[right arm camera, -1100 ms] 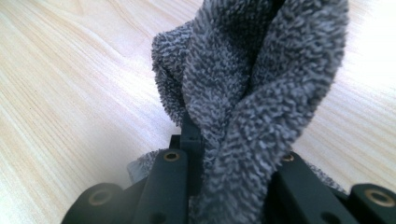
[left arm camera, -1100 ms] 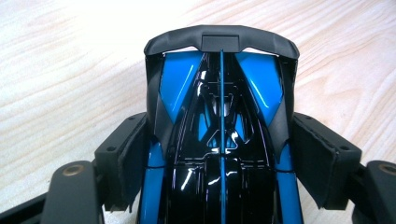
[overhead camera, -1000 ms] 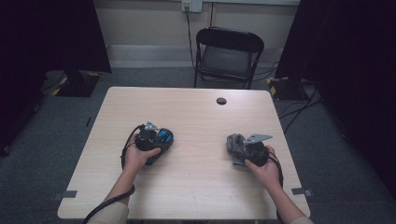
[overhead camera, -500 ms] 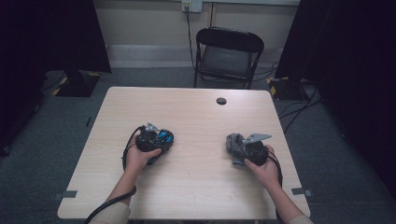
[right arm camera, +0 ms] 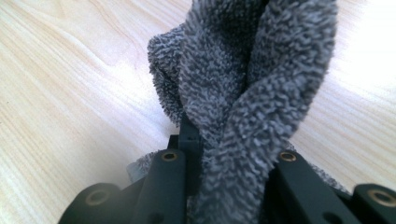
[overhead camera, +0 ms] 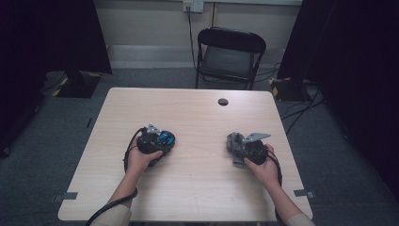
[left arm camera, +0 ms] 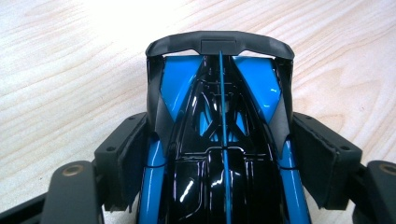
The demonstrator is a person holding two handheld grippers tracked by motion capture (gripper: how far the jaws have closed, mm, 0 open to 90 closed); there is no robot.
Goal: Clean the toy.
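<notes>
Blue-black toy car (left arm camera: 219, 140) clamped in left gripper (overhead camera: 153, 141), grey cloth (right arm camera: 243, 93) in right gripper (overhead camera: 244, 148)

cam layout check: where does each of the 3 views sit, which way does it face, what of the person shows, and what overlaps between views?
High view: above the person's side, facing forward and down on the table; both forearms, left gripper and right gripper show.
Left gripper view: rides the left gripper, looking along its jaws, closed on a blue and black toy car.
Right gripper view: rides the right gripper, looking along its jaws, pinching a grey cloth.
Shared: car, cloth and wooden tabletop appear in the high view too.
</notes>
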